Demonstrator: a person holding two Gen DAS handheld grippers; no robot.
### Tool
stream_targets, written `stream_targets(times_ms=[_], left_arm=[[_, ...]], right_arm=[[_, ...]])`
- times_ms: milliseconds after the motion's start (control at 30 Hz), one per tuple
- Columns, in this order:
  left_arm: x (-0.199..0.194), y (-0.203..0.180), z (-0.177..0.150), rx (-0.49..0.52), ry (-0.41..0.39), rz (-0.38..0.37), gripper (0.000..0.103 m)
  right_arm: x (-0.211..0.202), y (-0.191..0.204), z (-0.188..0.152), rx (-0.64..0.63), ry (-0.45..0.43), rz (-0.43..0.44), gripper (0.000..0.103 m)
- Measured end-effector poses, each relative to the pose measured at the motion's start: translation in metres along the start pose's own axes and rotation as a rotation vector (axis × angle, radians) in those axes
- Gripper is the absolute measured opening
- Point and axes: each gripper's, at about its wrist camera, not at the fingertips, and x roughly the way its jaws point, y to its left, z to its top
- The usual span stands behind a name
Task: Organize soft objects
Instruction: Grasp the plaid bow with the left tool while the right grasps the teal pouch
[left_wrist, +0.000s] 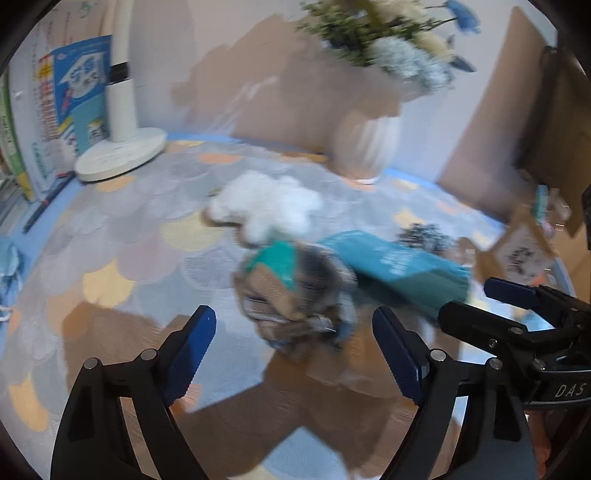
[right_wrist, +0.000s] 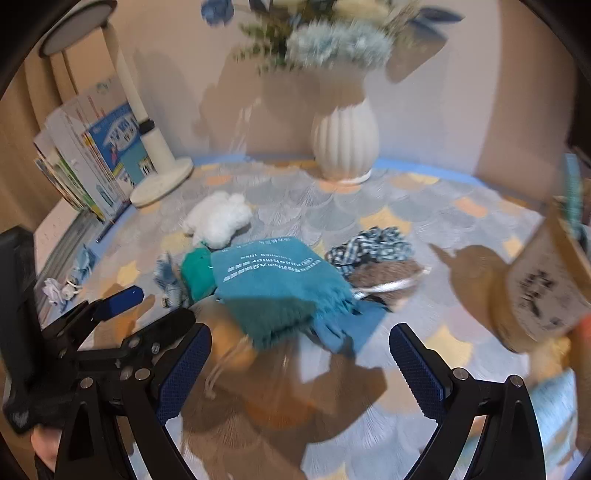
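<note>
Left gripper (left_wrist: 293, 339): jaws spread wide, nothing between the pads, hovering above the mat.
Right gripper (right_wrist: 300, 356): jaws also wide apart and empty, just beside the left one over the near edge of the pile.
Teal scarf (right_wrist: 273, 284): folded, lying flat in the middle of the mat; in the right wrist view its long axis runs from far left to near right, the fringed end pointing toward the right gripper.
Brown and teal bundle (left_wrist: 284, 288): blurred soft heap just ahead of the left gripper, touching the scarf's left end.
White fluffy piece (right_wrist: 218, 218): beyond the scarf, toward the lamp.
Checked cloth (right_wrist: 373, 247): crumpled to the right of the scarf, against a brown furry piece (right_wrist: 388, 275).
Mat (right_wrist: 443, 221): scale pattern, grey with yellow and orange patches.
Backdrop: white ribbed vase (right_wrist: 345, 144) with flowers, white lamp base (right_wrist: 162, 181), books (right_wrist: 92, 158) upright on the left.
</note>
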Motion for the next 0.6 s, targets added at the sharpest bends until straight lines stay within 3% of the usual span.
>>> stream_targets(times_ms=[133,167,200,233,333,367,400,467,600], left_arm=[[0.007,0.007,0.005,-0.054,0.002,-0.04,0.081],[0.009,0.005,0.006,-0.048,0.004,-0.056,0.071],[0.011,0.002,0.006,-0.029,0.015,-0.074,0.048],[0.014,-0.002,0.006,-0.014,0.028,-0.083,0.04],[0.014,-0.008,0.003,0.007,0.005,-0.077,0.027],[0.011,-0.009,0.0,0.012,-0.008,-0.081,0.022],[0.006,-0.009,-0.001,0.013,-0.023,-0.079,0.015],[-0.009,-0.006,-0.005,0.005,-0.06,-0.088,0.012],[-0.056,0.007,-0.021,-0.01,-0.141,-0.125,0.012]], right_arm=[[0.025,-0.005,0.011,0.038,0.02,0.017,0.087],[0.028,-0.008,0.012,0.058,0.021,0.038,0.077],[0.03,-0.009,0.013,0.071,0.023,0.054,0.071],[0.033,-0.011,0.014,0.08,0.033,0.065,0.063],[0.039,-0.013,0.009,0.084,0.052,0.075,0.04],[0.035,-0.013,0.006,0.083,0.038,0.086,0.028],[0.03,-0.011,0.004,0.078,0.021,0.096,0.027],[0.019,-0.007,-0.001,0.057,-0.012,0.076,0.024],[-0.02,-0.003,-0.012,0.051,-0.109,0.104,0.023]])
